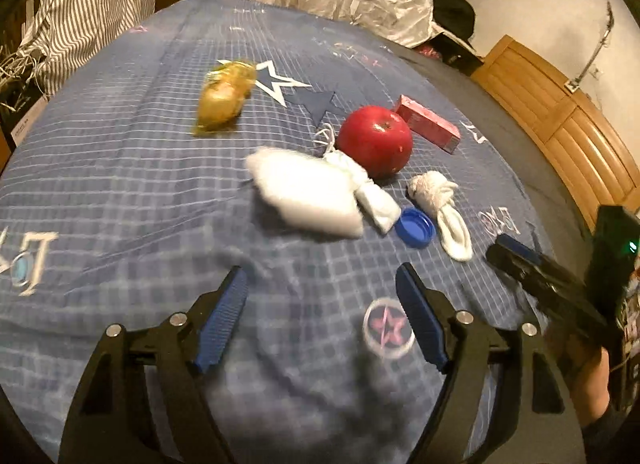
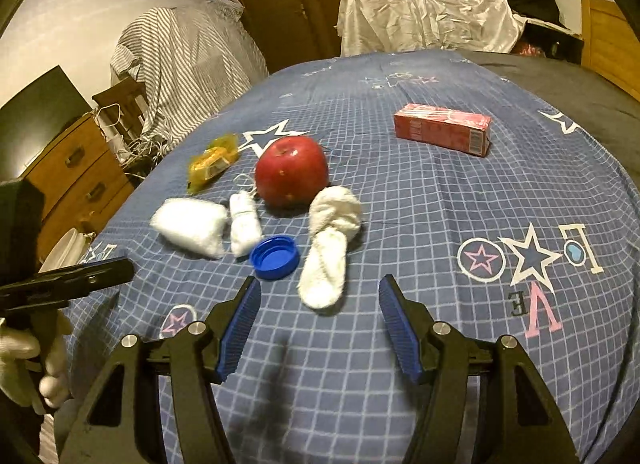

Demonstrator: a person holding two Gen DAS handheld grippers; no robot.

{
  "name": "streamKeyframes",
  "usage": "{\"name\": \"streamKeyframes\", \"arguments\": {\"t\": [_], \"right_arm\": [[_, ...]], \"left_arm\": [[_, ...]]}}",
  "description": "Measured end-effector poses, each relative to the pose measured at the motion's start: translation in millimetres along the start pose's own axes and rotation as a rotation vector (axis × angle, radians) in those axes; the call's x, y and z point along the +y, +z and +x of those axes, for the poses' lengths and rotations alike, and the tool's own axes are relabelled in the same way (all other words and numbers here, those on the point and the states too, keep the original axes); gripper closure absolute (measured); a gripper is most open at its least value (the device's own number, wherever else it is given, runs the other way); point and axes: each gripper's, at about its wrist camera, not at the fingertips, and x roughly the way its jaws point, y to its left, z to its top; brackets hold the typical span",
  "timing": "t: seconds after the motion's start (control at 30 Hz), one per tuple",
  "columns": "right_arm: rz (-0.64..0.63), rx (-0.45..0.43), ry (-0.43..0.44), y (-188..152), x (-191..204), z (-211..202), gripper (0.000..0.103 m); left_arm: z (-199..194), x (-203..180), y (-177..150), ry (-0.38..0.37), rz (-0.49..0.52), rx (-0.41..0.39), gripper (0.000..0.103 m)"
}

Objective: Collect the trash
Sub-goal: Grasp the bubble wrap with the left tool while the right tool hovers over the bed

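Both grippers, left [image 1: 320, 316] and right [image 2: 318, 324], hung released, nothing between jaws, low in frame. Mid-frame on the blue bedspread [image 2: 460, 204]: knotted white sock [image 2: 328, 248], blue cap [image 2: 275, 257], apple [image 2: 291, 171], yellow wrapper [image 2: 210, 162], red carton [image 2: 442, 133].

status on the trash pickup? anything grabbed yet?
Done: nothing visible; no bin in view.
In hand: nothing. Left gripper and right gripper are both open and empty above the bedspread.
Left: yellow wrapper, white wad, small rolled tissue, blue cap, knotted white cloth, red carton. The apple sits among them, touching the cloth.
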Motion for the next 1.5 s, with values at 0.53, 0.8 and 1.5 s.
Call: {"name": "streamKeyframes", "arguments": {"t": [0.53,0.8,1.5], "right_arm": [[0.002,0.017,0.072,10.0,7.0,35.3,0.039],[-0.003,0.027,0.085,4.6,7.5,40.5,0.039],[-0.013,0.077,0.147,1.8,8.9,50.8,0.03]], "left_arm": [[42.7,20.3,31.8,0.11,-0.1,-0.007,0.029],[0.5,67.9,8.8,0.149,-0.128,-0.016,0.03],[-18.6,13.4,34.9,0.143,0.779,0.156,0.021]]}}
